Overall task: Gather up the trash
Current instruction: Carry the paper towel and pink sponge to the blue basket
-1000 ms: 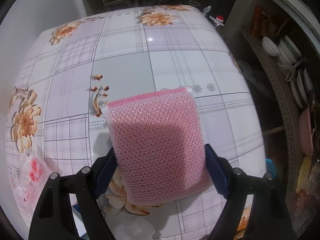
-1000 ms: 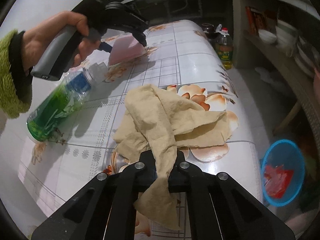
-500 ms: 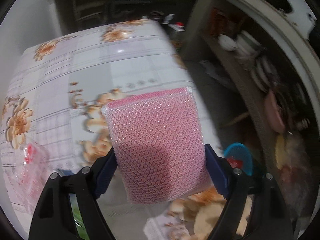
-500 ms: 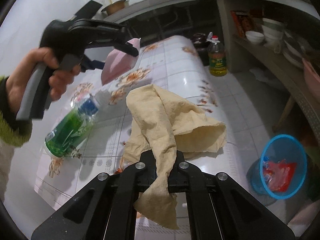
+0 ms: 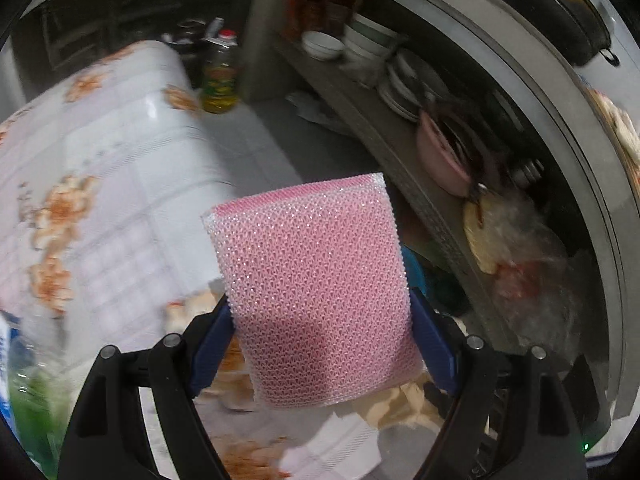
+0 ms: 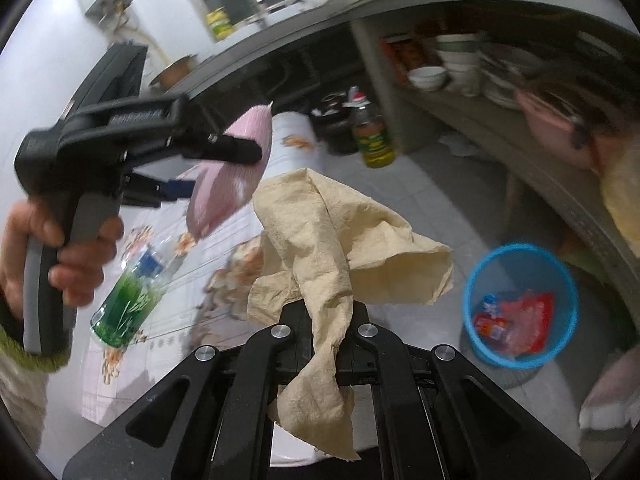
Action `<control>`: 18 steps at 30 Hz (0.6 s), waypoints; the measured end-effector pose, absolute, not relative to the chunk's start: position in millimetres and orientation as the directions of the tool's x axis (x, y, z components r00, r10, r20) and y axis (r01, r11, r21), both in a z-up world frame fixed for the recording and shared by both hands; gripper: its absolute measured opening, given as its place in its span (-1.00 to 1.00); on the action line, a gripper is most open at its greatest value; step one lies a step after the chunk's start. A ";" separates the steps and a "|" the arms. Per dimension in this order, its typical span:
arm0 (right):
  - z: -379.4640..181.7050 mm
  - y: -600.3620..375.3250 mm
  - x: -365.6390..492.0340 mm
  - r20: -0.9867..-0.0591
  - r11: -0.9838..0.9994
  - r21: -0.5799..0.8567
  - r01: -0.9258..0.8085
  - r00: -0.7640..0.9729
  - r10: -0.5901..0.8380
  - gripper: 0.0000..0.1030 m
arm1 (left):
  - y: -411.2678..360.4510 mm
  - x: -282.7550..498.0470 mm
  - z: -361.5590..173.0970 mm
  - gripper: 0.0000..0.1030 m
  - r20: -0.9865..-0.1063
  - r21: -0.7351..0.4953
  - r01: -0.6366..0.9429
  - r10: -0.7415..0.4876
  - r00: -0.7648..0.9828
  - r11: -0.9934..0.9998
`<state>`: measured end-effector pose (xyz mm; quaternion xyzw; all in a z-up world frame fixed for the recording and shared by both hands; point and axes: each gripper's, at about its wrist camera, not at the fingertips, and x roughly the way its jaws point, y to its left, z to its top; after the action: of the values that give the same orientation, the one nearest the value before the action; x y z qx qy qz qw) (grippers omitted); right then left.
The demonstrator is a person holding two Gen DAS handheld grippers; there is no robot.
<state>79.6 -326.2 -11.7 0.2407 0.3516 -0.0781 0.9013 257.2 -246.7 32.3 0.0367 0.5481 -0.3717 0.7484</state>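
Note:
In the left wrist view my left gripper (image 5: 320, 320) is shut on a pink mesh sponge (image 5: 316, 288), its blue pads pressing both side edges; the sponge hangs in the air past the table's edge. The right wrist view shows that gripper (image 6: 224, 168) from the side, with the pink sponge (image 6: 228, 184) in it and a hand on the grip. My right gripper (image 6: 324, 320) is shut on a crumpled beige paper towel (image 6: 340, 240), which droops over its fingers. A blue trash basket (image 6: 520, 304) holding red wrappers stands on the floor at the right.
A green plastic bottle (image 6: 128, 300) lies on the floral tablecloth (image 5: 100, 184). An oil bottle (image 6: 370, 136) stands on the tiled floor behind the table. Shelves with bowls and plates (image 5: 360, 44) run along the right. A white paper scrap (image 5: 336, 448) lies below the sponge.
Both grippers have swung right and lifted, off the table toward the floor and shelves. The sponge and the paper towel stayed gripped. The blue basket now shows larger in the right wrist view.

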 end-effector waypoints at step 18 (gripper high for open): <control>-96.6 -486.4 -10.4 -0.760 0.566 0.474 0.674 0.638 -0.124 -0.94 | -392.7 208.9 -55.4 0.57 -0.867 -0.432 0.653 -0.486 -0.111 0.621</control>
<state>-10.4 -486.4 -96.6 0.3958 0.3475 -0.2454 0.8139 208.9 -392.7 -55.4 0.0686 0.6092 -0.4296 0.6630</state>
